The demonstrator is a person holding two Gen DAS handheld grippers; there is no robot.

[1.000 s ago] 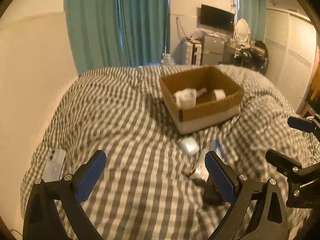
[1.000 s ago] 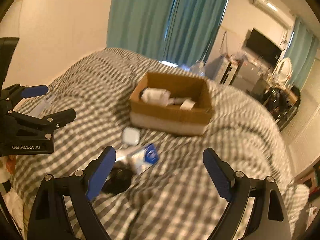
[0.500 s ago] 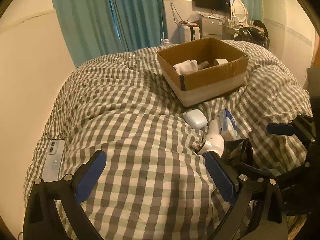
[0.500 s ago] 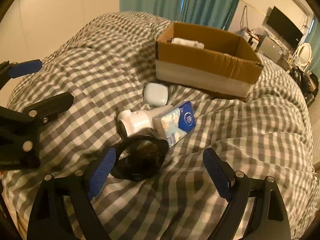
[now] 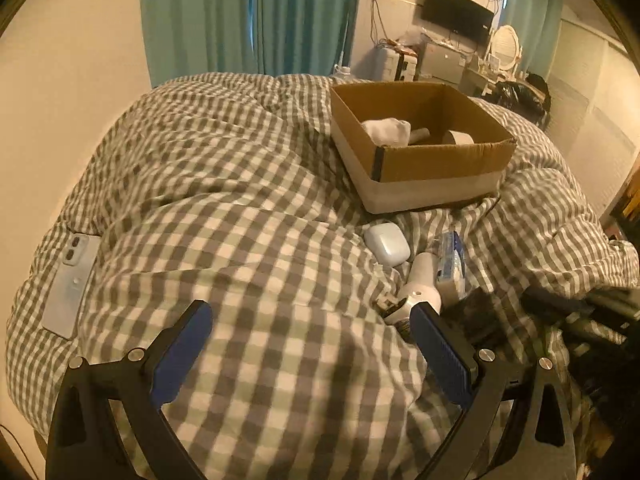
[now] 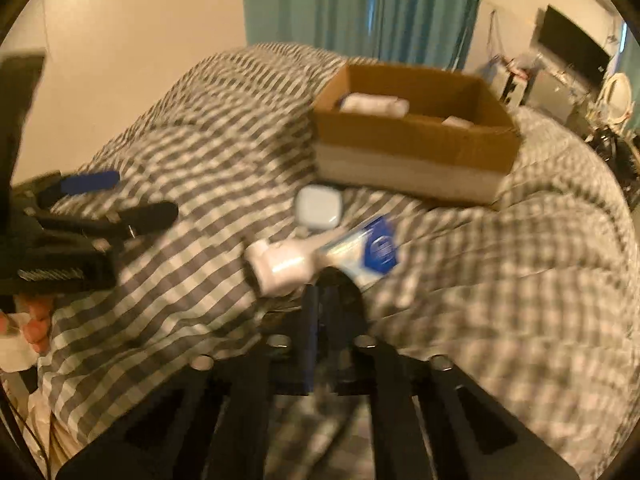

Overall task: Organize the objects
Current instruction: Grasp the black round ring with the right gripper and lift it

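Covering the bed, a soft gingham duvet (image 5: 248, 208) lies rumpled; far right on it stands an open cardboard box (image 5: 436, 162) holding white bundles; near the box lie a smooth rounded white case (image 5: 387, 243), a white cylindrical device (image 6: 286, 266), a glossy blue-and-white packet (image 6: 366, 252); the left gripper (image 5: 312, 344) gapes wide over the duvet; the right gripper (image 6: 326, 308) has its jaws pressed together on a dark round object's rim (image 6: 344, 280).

Teal curtains (image 5: 248, 16), wall television (image 5: 458, 12), round mirror (image 5: 507, 49)
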